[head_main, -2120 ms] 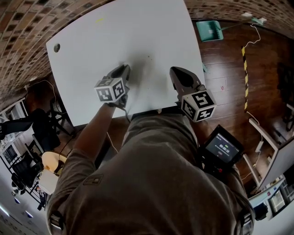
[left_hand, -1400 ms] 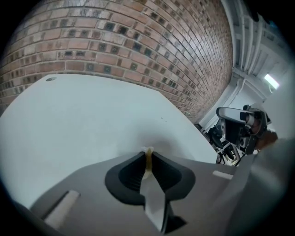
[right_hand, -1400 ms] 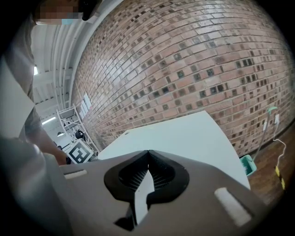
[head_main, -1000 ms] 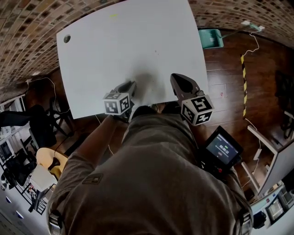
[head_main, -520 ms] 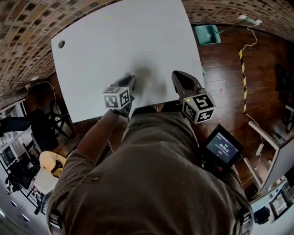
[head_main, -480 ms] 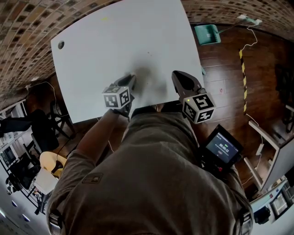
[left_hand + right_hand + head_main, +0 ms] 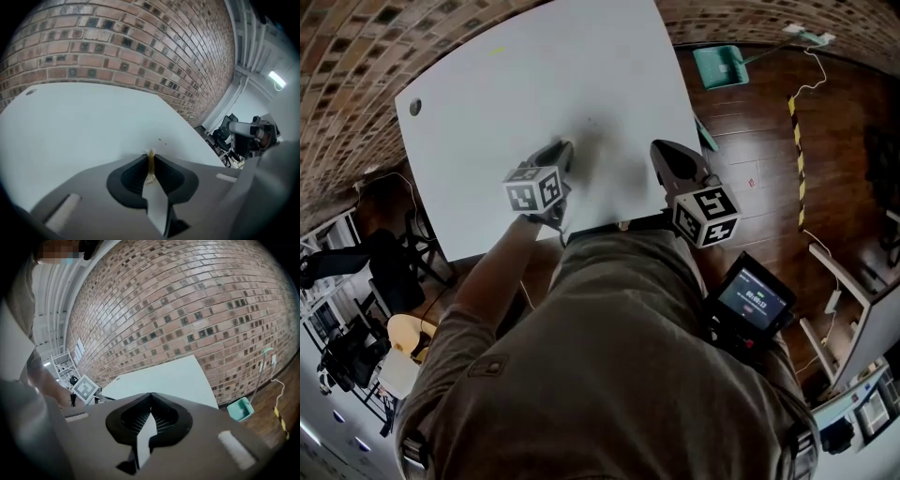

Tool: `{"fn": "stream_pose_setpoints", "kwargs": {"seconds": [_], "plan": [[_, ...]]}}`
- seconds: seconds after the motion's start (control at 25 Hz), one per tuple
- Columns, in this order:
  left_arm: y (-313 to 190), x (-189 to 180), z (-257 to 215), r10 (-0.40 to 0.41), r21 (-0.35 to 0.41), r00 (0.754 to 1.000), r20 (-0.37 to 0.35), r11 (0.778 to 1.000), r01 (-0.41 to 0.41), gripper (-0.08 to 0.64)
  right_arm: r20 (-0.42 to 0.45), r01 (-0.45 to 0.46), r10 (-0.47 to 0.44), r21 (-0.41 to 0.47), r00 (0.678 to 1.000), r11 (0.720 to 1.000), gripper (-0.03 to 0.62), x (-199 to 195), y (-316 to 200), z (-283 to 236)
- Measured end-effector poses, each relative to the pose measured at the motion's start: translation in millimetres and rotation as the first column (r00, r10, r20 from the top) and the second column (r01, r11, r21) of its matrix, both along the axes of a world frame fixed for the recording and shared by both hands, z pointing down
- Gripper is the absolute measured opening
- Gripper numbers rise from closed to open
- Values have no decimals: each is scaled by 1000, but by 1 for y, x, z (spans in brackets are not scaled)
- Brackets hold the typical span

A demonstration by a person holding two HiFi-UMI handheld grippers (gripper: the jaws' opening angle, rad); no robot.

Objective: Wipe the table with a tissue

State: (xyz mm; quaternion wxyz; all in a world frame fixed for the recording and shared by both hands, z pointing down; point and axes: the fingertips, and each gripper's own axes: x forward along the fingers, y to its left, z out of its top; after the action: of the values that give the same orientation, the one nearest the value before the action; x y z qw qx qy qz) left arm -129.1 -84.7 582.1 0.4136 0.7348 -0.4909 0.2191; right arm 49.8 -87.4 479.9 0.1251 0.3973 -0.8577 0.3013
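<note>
**Left gripper** (image 7: 150, 154): the jaws are pressed together on a thin yellowish-tan sliver (image 7: 150, 165). Only its edge peeks out of the seam. I judge it to be the tissue, but too little shows to be sure. In the head view this gripper (image 7: 562, 150) sits at lower centre-left of the frame. Its tip is over the near part of the white rectangular surface (image 7: 534, 84). I cannot tell whether the tip touches.

**Right gripper** (image 7: 151, 394): the jaws are together with nothing between them. In the head view it (image 7: 662, 148) is at lower centre-right, over the near right part of the surface and well apart from the left one. It is aimed at the red-brown brick wall (image 7: 187, 301).

**Surface:** mostly bare. A few tiny dark specks (image 7: 160, 139) lie just beyond the left tip, towards frame centre. In the head view a greyish patch lies between the two grippers; I cannot tell whether it is shadow or soil.

**Step in hand (judgement):** a wiping stroke near the front edge.

- So little tissue protrudes that you risk dragging bare jaw over the surface. Tilt the left gripper so the sliver's edge meets the surface first.
- Hold the clamp firm, with light downward pressure.
- Sweep through the specks towards the top of the frame in overlapping passes.
- Hold the right gripper clear of the stroke line.
</note>
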Motion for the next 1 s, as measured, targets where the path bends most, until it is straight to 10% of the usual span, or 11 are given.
{"fn": "stream_pose_setpoints", "kwargs": {"seconds": [0.68,1.0], "plan": [[-54,18,-8,-1,53,999,37,999,-1,44,4,-12,12,-10,1000,1000,14,22,-21,4],[-41,56,2,135,39,990,30,990,-136,44,6,-29,29,-2,1000,1000,14,28,-17,1]]}}
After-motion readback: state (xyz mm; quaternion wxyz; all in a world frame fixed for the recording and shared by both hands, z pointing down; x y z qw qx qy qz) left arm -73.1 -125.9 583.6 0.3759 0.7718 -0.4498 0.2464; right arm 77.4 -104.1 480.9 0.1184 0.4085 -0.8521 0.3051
